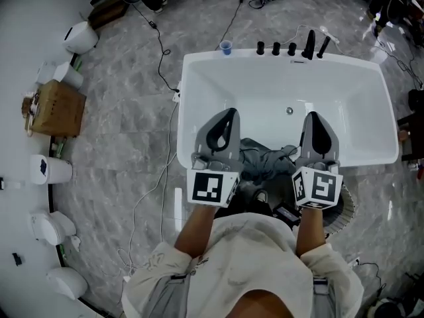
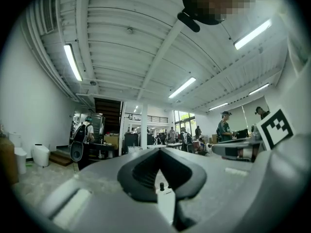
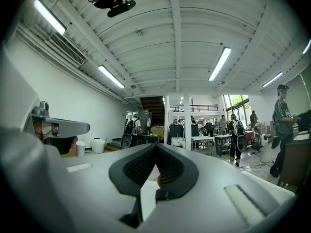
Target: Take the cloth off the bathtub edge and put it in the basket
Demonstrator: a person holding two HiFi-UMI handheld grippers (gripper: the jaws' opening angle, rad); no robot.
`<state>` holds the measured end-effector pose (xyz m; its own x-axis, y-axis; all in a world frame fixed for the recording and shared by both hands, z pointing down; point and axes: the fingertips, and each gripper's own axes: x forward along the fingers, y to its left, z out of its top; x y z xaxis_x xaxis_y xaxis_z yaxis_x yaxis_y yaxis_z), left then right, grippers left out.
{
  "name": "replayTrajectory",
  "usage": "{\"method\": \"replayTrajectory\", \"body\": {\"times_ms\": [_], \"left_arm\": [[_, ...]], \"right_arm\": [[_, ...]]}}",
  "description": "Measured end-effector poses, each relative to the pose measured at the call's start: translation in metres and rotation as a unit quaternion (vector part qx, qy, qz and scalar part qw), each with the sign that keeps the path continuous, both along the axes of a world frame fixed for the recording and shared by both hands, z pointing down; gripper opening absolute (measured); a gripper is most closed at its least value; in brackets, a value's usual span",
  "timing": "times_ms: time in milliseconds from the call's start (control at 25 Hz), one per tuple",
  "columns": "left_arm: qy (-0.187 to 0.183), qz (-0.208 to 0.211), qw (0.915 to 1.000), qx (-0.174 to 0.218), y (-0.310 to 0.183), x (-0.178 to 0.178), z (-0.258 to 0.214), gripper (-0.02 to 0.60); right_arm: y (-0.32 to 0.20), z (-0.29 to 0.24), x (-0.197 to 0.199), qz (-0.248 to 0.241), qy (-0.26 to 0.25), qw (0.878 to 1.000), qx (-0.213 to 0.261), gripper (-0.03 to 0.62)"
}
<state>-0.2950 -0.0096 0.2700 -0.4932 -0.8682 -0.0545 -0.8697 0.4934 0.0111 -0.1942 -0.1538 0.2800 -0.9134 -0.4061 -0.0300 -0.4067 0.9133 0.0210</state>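
Observation:
A dark grey cloth (image 1: 264,159) lies crumpled over the near edge of the white bathtub (image 1: 199,78), between my two grippers. A round dark basket (image 1: 343,212) stands on the floor just below the tub's near right corner, partly hidden by my right arm. My left gripper (image 1: 229,113) is held upright to the left of the cloth, my right gripper (image 1: 311,115) to its right. Both point up, away from the cloth. In the left gripper view the left gripper (image 2: 158,149) has its jaws together and empty. The right gripper (image 3: 155,144) shows the same in its own view.
Black taps (image 1: 291,48) and a blue cup (image 1: 226,46) stand on the tub's far rim. White toilets (image 1: 81,37) and a wooden box (image 1: 59,108) line the left wall. Cables (image 1: 159,65) trail over the marble floor. Both gripper views show only a ceiling and distant people.

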Motion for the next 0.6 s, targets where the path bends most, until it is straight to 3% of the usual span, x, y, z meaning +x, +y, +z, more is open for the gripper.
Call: {"method": "replayTrajectory", "body": {"times_ms": [240, 320, 480, 600], "left_arm": [[-0.002, -0.002, 0.9999, -0.01, 0.008, -0.013, 0.004, 0.0], [-0.006, -0.003, 1.0, -0.004, 0.004, -0.023, 0.012, 0.0], [0.021, -0.005, 0.9996, -0.02, 0.009, -0.035, 0.04, 0.0], [0.034, -0.009, 0.9988, -0.032, 0.018, -0.042, 0.056, 0.0]], "right_arm": [[0.005, 0.033, -0.018, -0.007, 0.036, 0.999, -0.014, 0.003], [0.002, 0.06, -0.03, -0.009, 0.051, 0.998, -0.023, 0.003], [0.011, 0.126, -0.043, -0.01, 0.103, 0.993, -0.059, 0.006], [0.025, 0.177, -0.048, -0.02, 0.149, 0.985, -0.086, 0.056]]}}
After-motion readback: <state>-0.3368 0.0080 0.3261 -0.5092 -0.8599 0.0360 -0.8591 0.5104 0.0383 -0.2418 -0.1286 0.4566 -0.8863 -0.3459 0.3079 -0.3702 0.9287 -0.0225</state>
